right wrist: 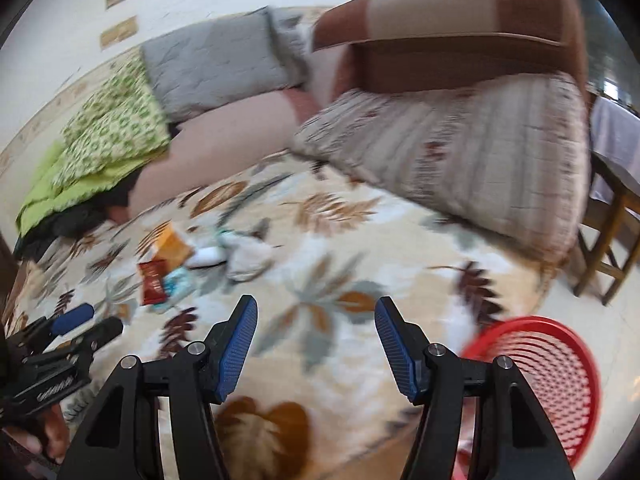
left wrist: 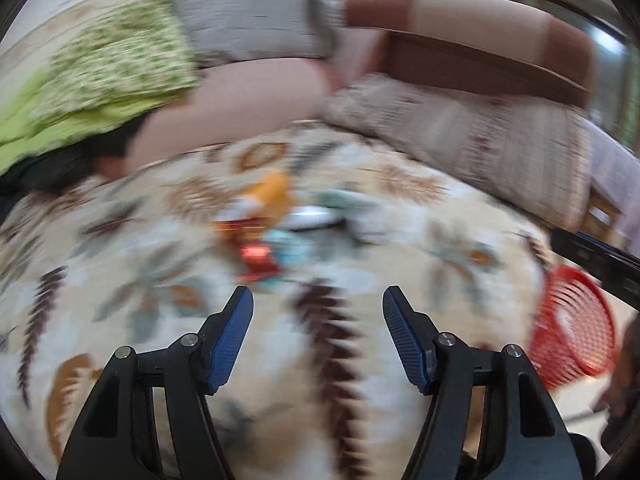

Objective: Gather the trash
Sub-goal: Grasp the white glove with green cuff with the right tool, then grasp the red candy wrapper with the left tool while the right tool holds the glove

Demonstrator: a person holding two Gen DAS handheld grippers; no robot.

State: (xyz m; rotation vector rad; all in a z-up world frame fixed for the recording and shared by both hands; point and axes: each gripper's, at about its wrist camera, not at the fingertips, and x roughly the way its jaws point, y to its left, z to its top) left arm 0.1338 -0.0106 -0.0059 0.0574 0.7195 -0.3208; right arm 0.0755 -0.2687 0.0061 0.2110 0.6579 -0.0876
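Observation:
A small heap of trash lies on a leaf-patterned bedspread (right wrist: 340, 248): an orange packet (right wrist: 170, 246), a red wrapper (right wrist: 152, 282), a light blue wrapper (right wrist: 178, 284) and crumpled white paper (right wrist: 248, 258). In the blurred left wrist view the red wrapper (left wrist: 256, 258) and orange packet (left wrist: 270, 192) sit just beyond my left gripper (left wrist: 318, 300), which is open and holds nothing. My right gripper (right wrist: 316, 310) is open too, empty, over the bedspread to the right of the heap. The left gripper (right wrist: 80, 322) shows at the right wrist view's left edge. A red mesh basket (right wrist: 548, 384) stands at the lower right.
A brown sofa armrest (right wrist: 460, 36) with a striped cushion (right wrist: 460, 152) rises behind the bedspread. Grey (right wrist: 216, 64) and green patterned cushions (right wrist: 116, 132) lie at the back left. A wooden stool (right wrist: 612, 240) stands at the right. The red basket (left wrist: 572, 320) also shows at the left wrist view's right.

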